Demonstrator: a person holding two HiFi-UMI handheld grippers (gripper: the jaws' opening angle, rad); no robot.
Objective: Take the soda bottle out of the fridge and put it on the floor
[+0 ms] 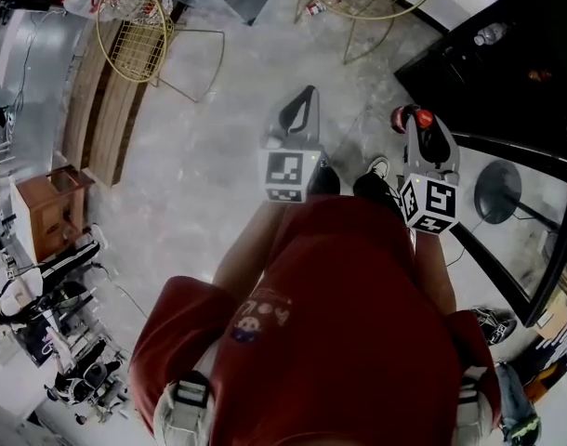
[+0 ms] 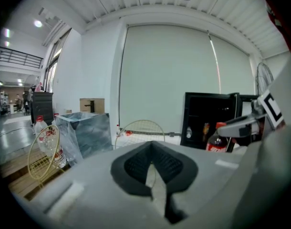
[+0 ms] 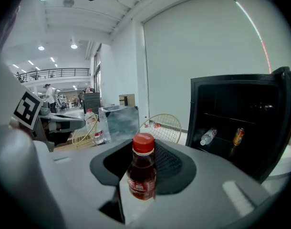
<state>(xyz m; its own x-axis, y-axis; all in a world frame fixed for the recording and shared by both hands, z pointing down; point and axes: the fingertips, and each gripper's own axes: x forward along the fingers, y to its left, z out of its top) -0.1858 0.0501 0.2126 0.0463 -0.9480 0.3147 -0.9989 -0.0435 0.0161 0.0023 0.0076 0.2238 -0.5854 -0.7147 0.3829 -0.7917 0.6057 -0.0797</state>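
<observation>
The soda bottle (image 3: 142,178) stands upright, pinched in the right hand-held gripper (image 3: 143,159). The left hand-held gripper (image 2: 151,147) is pressed together.

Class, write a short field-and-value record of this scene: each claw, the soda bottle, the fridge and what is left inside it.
Left claw: shut, nothing in it
Right claw: shut on the soda bottle
Soda bottle: upright, red cap on top, out of the fridge
Fridge: black, door open
Inside the fridge: clear bottle lying on its side, can to its right
Floor: grey; soda bottle not yet set down
</observation>
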